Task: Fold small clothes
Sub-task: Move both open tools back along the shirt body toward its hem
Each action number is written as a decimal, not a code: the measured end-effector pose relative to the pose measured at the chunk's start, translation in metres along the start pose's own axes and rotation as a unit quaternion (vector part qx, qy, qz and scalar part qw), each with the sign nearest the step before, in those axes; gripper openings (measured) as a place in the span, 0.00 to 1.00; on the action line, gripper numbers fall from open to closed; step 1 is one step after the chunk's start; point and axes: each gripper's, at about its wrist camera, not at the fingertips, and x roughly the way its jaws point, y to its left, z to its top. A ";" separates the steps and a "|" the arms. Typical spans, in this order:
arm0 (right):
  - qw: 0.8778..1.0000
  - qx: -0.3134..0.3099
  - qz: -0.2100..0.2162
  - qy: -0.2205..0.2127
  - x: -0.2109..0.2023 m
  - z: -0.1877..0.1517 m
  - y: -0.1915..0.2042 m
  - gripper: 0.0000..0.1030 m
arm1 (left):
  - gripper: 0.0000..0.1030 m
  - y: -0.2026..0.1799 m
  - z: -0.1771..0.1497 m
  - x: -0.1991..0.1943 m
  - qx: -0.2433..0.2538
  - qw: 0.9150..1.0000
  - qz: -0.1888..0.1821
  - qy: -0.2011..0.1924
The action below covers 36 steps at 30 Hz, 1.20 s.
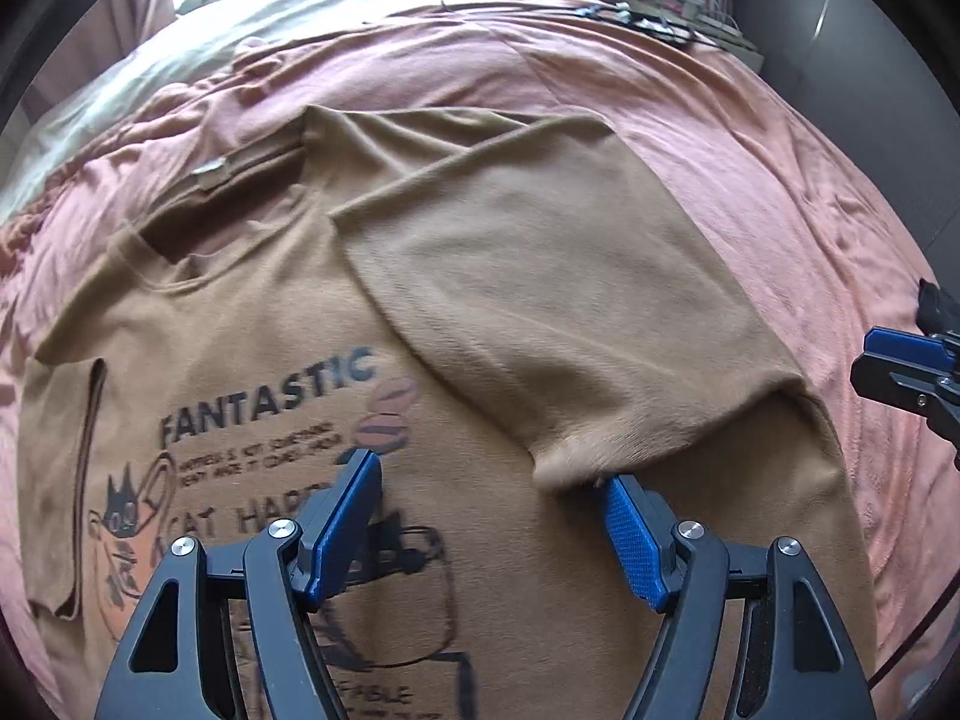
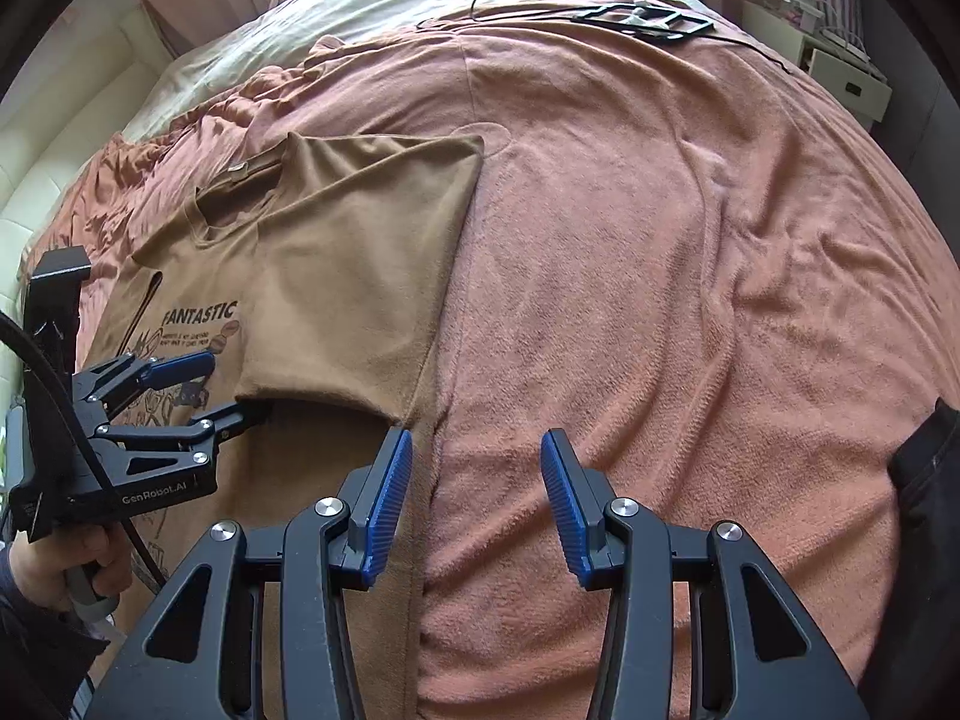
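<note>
Left hand-held gripper (image 1: 489,480): fingers spread wide apart, holding nothing, low over the shirt's chest print; its right blue pad (image 1: 630,534) sits at the hem of the folded-over sleeve.
T-shirt (image 2: 336,276): brown, print side up on the bed, collar towards the far end and body running back to the near edge, so its long axis lies near-to-far; the right side is folded in over the front, covering part of the "FANTASTIC" print.
Right hand-held gripper (image 2: 477,480): fingers apart, empty, over the shirt's right edge.
Bed (image 2: 660,300): covered by a rumpled pink blanket.
</note>
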 end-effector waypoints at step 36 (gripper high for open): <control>0.993 -0.105 -0.041 0.026 0.052 0.004 0.113 0.41 | 0.73 0.168 -0.082 -0.111 -0.143 0.989 -0.007 -0.024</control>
